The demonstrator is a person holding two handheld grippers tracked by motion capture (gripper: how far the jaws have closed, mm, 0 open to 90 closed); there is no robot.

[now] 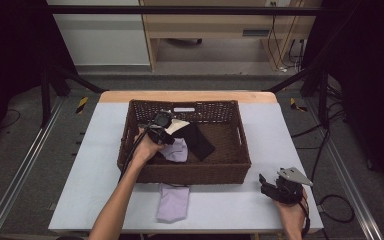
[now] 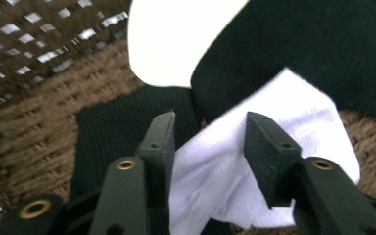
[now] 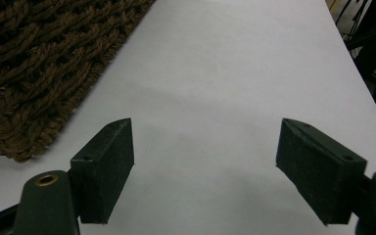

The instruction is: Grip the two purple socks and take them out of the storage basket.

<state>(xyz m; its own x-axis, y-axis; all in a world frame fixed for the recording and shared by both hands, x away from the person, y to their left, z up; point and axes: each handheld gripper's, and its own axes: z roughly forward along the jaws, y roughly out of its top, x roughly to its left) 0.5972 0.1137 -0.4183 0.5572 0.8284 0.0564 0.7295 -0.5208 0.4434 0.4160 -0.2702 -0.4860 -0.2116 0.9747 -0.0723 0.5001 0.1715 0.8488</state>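
A brown wicker basket (image 1: 195,174) stands in the middle of the table. Inside it lie a pale lavender cloth (image 1: 179,150), a black cloth (image 1: 198,140) and a cream piece (image 1: 179,125). My left gripper (image 1: 170,138) reaches into the basket's left half. In the left gripper view its jaws (image 2: 210,122) stand apart astride the pale cloth (image 2: 293,112), which lies slack over the black cloth (image 2: 313,44); the pads are not pressing on it. My right gripper (image 1: 266,181) rests at the table's front right, open, with nothing between its jaws (image 3: 205,132).
A second lavender cloth (image 1: 173,202) lies flat on the table just in front of the basket. The basket's woven wall (image 3: 34,58) is to the left of my right gripper. The white tabletop (image 1: 100,150) has bare strips left and right of the basket.
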